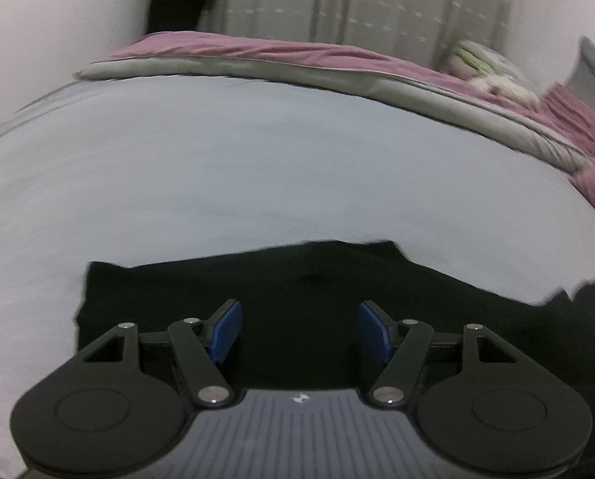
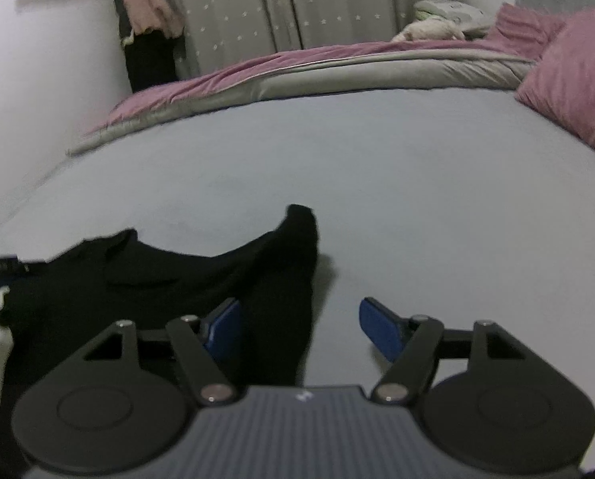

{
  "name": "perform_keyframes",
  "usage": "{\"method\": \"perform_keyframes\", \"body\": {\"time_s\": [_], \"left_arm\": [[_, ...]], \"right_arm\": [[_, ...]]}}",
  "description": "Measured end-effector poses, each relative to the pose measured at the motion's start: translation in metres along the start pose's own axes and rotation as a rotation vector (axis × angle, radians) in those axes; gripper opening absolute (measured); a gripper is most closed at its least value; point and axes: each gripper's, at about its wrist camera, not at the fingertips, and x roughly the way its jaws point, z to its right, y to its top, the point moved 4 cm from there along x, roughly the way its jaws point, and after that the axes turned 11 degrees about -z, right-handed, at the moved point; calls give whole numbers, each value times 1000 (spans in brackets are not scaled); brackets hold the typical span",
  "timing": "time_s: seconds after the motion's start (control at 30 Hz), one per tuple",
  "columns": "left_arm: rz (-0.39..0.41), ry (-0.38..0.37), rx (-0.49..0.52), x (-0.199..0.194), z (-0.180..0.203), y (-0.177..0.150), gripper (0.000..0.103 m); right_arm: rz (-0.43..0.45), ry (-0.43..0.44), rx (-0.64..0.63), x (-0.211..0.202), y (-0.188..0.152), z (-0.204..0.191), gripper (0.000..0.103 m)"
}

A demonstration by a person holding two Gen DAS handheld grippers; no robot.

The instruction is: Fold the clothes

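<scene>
Black cloth fills the space just under and between the spread jaws of the left gripper (image 1: 300, 329), which hangs over the garment (image 1: 297, 291) with nothing pinched; its blue pads stand wide apart above the dark fabric. At the right gripper (image 2: 300, 329), the jaws are likewise spread and hold nothing, and a long limb of the garment (image 2: 285, 279), a sleeve or a leg, I cannot tell which, runs forward between them, closer to the left-hand pad, ending in a blunt tip ahead of the tips. The body of the garment spreads off to the left of those jaws, its edge wavy rather than squared. Whether this is a piece being laid out or one partly folded, the scene fits both. To fold well, each jaw should take only one clean edge or corner, low to the sheet (image 1: 257, 159), with the cloth drawn taut and flat between the two. Beyond lies bare pale sheet, then the grey-and-pink quilt (image 2: 337, 72), a pink pillow (image 2: 577, 80) and the curtain (image 2: 297, 0).
</scene>
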Motion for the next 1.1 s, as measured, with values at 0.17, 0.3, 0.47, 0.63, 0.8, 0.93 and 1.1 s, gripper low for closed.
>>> {"method": "perform_keyframes", "body": {"time_s": [0.17,0.3,0.47,0.63,0.8,0.93,1.1], "left_arm": [[-24,-27,121,-11,43,-9,65],[-52,-98,174,-22,73,-11,65],[-71,-172,194,-30,102,-15,65],[-58,-241,209,-28,126,-24,65],[-37,-292,214,-8,143,-42,64],[-9,-340,182,5,137,-58,64],[3,-408,148,11,133,-60,63]], "right_arm": [[-22,107,33,7,-14,18,56],[-27,176,82,10,-16,25,51],[-31,251,145,14,-17,33,41],[-39,317,199,19,-16,37,32],[-40,334,211,23,-16,36,32],[-36,326,213,25,-16,34,29],[-34,319,231,26,-17,31,10]]}}
